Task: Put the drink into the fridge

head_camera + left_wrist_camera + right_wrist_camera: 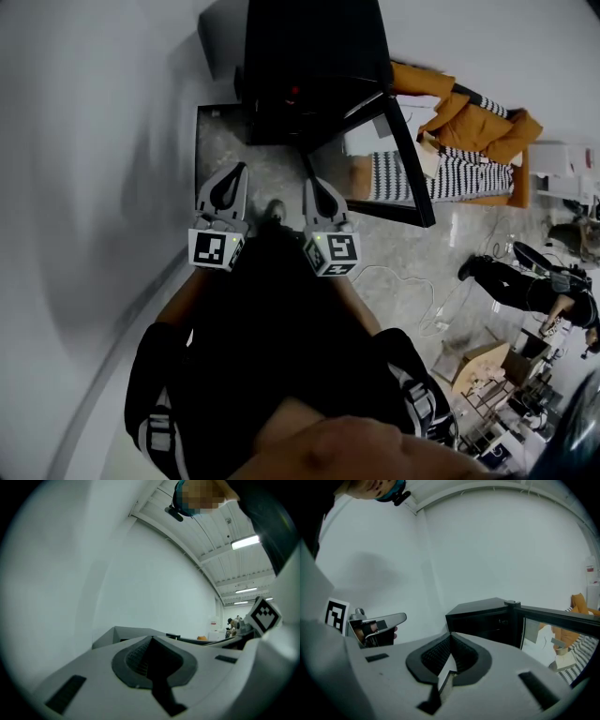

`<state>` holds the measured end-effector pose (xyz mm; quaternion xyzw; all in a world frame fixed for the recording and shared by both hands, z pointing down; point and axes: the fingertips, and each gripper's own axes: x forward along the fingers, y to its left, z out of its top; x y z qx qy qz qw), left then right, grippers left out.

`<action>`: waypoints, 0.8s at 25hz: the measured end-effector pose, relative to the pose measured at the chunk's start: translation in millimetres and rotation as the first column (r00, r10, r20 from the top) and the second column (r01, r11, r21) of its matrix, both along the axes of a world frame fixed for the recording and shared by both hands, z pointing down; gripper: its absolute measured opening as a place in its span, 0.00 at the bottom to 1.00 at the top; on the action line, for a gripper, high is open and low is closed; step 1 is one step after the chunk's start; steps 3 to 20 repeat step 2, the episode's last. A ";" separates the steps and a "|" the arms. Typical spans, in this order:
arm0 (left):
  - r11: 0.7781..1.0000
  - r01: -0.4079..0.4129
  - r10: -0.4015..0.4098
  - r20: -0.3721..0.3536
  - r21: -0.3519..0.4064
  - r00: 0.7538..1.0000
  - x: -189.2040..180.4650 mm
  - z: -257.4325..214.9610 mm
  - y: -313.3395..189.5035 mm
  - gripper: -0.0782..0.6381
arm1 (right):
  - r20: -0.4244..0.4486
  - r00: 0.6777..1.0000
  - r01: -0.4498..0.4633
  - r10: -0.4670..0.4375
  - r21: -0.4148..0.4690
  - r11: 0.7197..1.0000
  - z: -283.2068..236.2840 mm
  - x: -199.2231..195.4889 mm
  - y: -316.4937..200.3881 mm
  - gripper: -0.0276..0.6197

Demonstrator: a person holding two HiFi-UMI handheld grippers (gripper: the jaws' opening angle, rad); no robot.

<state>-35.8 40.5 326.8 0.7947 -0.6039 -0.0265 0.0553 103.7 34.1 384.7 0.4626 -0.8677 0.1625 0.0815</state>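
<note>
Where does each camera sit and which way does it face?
Head view: on the head, facing down at fridge, left gripper, right gripper, sleeves.
Left gripper view: on it, along shut jaws toward a wall; right gripper at right.
Right gripper view: on it, along shut jaws toward the fridge; left gripper at left.
Shared: head and right gripper views show the fridge.

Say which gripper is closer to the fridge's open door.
The right gripper: its closed tips sit right beside the open glass door, while the left gripper lies farther off, on the side of the white wall.
</note>
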 end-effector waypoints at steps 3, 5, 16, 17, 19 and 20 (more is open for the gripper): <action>1.000 -0.002 0.002 -0.003 -0.006 1.000 0.0 1.6 1.0 0.12 | 0.001 1.000 -0.002 0.002 0.000 1.000 0.0 -0.5 0.6 0.04; 1.000 -0.002 0.002 -0.003 -0.006 1.000 0.0 1.6 1.0 0.12 | 0.001 1.000 -0.002 0.002 0.000 1.000 0.0 -0.5 0.6 0.04; 1.000 -0.002 0.002 -0.003 -0.006 1.000 0.0 1.6 1.0 0.12 | 0.001 1.000 -0.002 0.002 0.000 1.000 0.0 -0.5 0.6 0.04; 1.000 -0.002 0.002 -0.003 -0.006 1.000 0.0 1.6 1.0 0.12 | 0.001 1.000 -0.002 0.002 0.000 1.000 0.0 -0.5 0.6 0.04; 1.000 -0.002 0.002 -0.003 -0.006 1.000 0.0 1.6 1.0 0.12 | 0.001 1.000 -0.002 0.002 0.000 1.000 0.0 -0.5 0.6 0.04; 1.000 -0.002 0.002 -0.003 -0.006 1.000 0.0 1.6 1.0 0.12 | 0.001 1.000 -0.002 0.002 0.000 1.000 0.0 -0.5 0.6 0.04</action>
